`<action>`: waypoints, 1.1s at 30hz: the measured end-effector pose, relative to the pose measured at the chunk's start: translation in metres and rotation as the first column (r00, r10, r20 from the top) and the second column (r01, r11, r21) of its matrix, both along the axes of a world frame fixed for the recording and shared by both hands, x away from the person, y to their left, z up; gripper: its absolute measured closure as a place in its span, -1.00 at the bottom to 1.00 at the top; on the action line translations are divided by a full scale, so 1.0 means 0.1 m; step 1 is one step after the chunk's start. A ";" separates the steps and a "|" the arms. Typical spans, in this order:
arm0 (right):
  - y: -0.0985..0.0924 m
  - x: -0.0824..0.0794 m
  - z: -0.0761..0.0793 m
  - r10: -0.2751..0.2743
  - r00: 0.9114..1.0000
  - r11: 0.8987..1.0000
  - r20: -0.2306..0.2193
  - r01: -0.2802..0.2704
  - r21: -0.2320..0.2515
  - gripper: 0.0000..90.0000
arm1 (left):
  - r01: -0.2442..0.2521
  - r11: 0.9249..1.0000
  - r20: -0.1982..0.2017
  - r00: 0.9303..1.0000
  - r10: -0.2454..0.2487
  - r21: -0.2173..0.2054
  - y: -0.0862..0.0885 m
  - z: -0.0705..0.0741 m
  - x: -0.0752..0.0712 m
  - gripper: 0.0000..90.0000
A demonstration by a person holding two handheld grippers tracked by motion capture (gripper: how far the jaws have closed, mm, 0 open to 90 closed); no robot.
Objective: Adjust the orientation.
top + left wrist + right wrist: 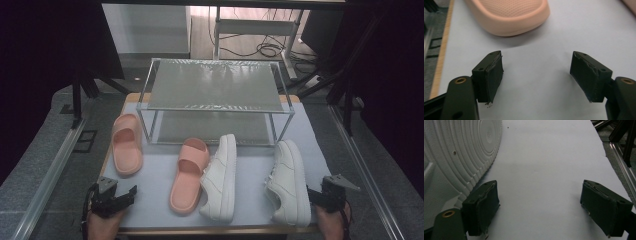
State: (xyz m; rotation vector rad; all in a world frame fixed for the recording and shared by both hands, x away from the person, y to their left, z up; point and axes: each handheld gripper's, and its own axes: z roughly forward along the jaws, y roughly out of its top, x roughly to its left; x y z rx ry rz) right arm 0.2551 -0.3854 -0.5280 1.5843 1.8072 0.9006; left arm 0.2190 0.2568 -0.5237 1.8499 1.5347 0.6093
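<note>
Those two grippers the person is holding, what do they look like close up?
Both are black. The left gripper and right gripper each end in two blocky jaws faced with dark, frayed-edged pads, hinged on arms with brass-coloured rivets. From the high view each carries a grey three-cornered plate on top. The forearms are bare, with no sleeves in sight.

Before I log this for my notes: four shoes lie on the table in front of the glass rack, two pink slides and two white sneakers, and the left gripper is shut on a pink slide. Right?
Not quite. The left gripper is open and holds nothing: the left gripper view shows its jaws wide apart over bare table, with the pink slide lying beyond them. The rest stands: two pink slides and two white sneakers in front of the glass rack.
</note>
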 end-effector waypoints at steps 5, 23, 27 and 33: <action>0.00 0.00 0.00 -0.002 1.000 1.000 -0.001 0.002 -0.003 -0.66 | 0.028 0.999 0.026 0.999 -0.027 -0.029 -0.03 0.10 0.03 -0.39; 0.01 0.00 0.00 -0.005 1.000 1.000 -0.003 0.005 -0.014 -0.65 | 0.068 0.996 0.019 0.998 -0.067 -0.060 -0.01 0.23 0.22 -0.34; 0.01 0.00 0.00 -0.006 1.000 1.000 -0.004 0.005 -0.014 -0.65 | 0.073 0.996 0.025 0.997 -0.072 -0.047 -0.02 0.28 0.30 -0.34; 0.01 0.00 0.00 -0.006 1.000 1.000 -0.005 0.006 -0.015 -0.65 | 0.078 0.996 0.042 0.996 -0.077 -0.031 -0.05 0.35 0.43 -0.34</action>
